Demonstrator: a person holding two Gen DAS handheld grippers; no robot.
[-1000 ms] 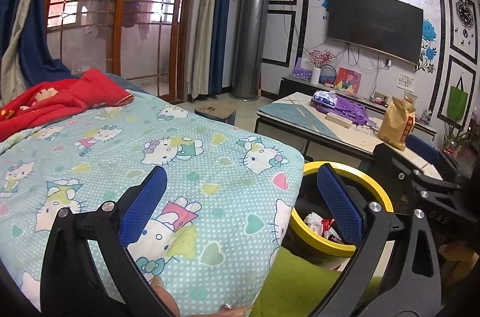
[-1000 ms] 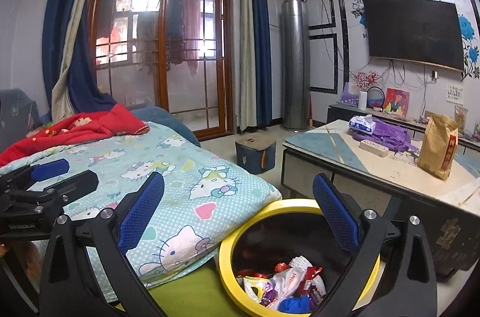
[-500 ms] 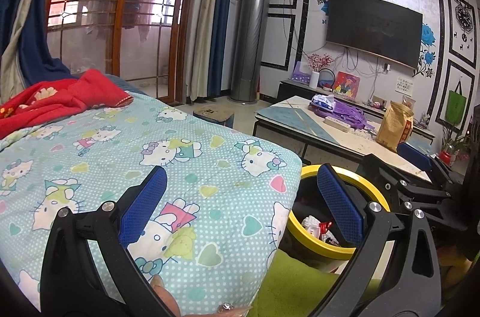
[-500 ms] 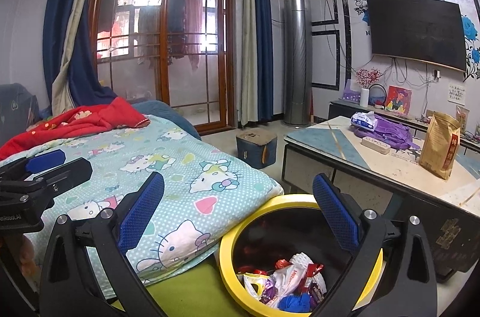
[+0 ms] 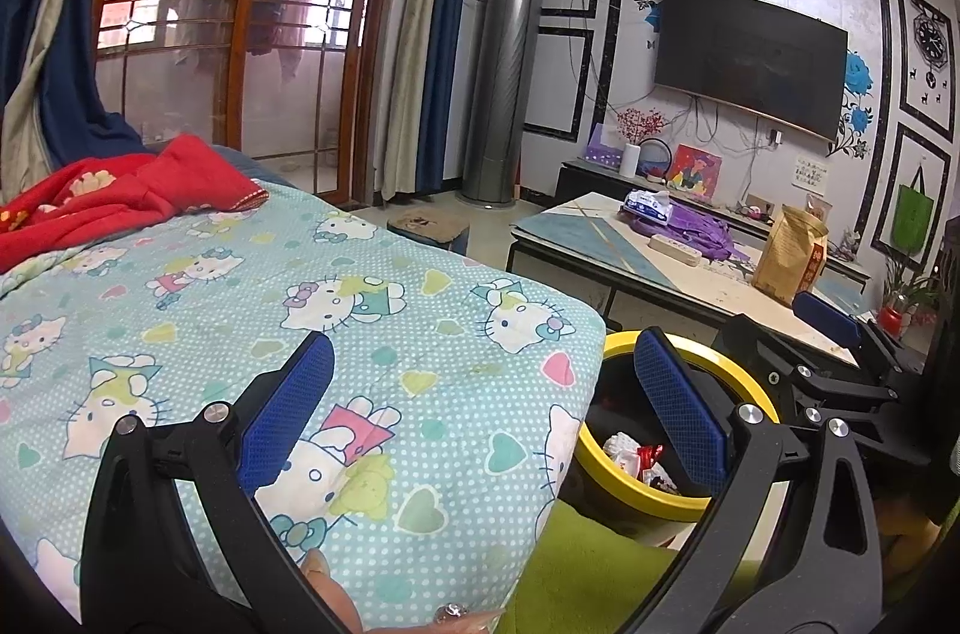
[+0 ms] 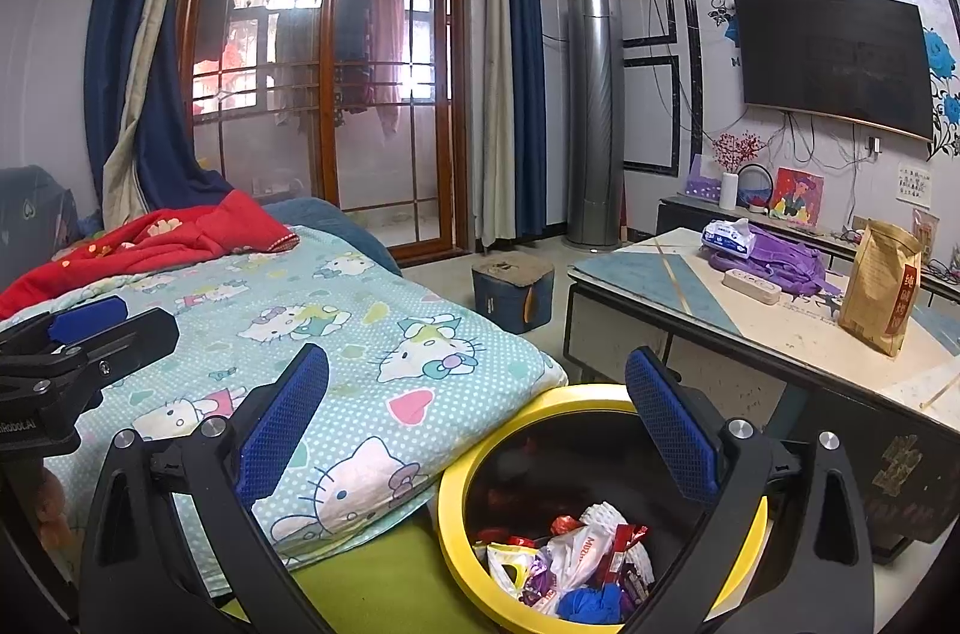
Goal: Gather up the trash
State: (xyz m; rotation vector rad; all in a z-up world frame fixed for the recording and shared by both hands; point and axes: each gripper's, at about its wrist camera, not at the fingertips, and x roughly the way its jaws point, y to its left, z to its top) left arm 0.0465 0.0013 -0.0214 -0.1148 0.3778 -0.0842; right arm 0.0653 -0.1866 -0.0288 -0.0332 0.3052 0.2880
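Note:
A black bin with a yellow rim [image 6: 456,478] [image 5: 618,337] stands on the floor beside the bed. Crumpled wrappers [image 6: 576,562] [image 5: 630,454] lie inside it. My right gripper [image 6: 477,424] hangs open over the bin's near-left rim, nothing between its blue pads. My left gripper [image 5: 480,406] is open too, above the corner of the bed quilt, with nothing held. Each gripper shows in the other's view: the right one [image 5: 822,334] beyond the bin, the left one [image 6: 90,328] over the quilt.
A bed with a cartoon-cat quilt [image 5: 252,286] and a red blanket [image 5: 108,196] fills the left. A low table [image 6: 780,328] at right carries a brown paper bag [image 6: 882,286], a purple bag [image 6: 774,256] and a tissue pack. A small stool [image 6: 513,289] stands on the floor behind. Green fabric [image 6: 372,568] lies below.
Both grippers stay open and have drifted only slightly; the views rose a little. In the left wrist view the right gripper has slid a bit to the right.

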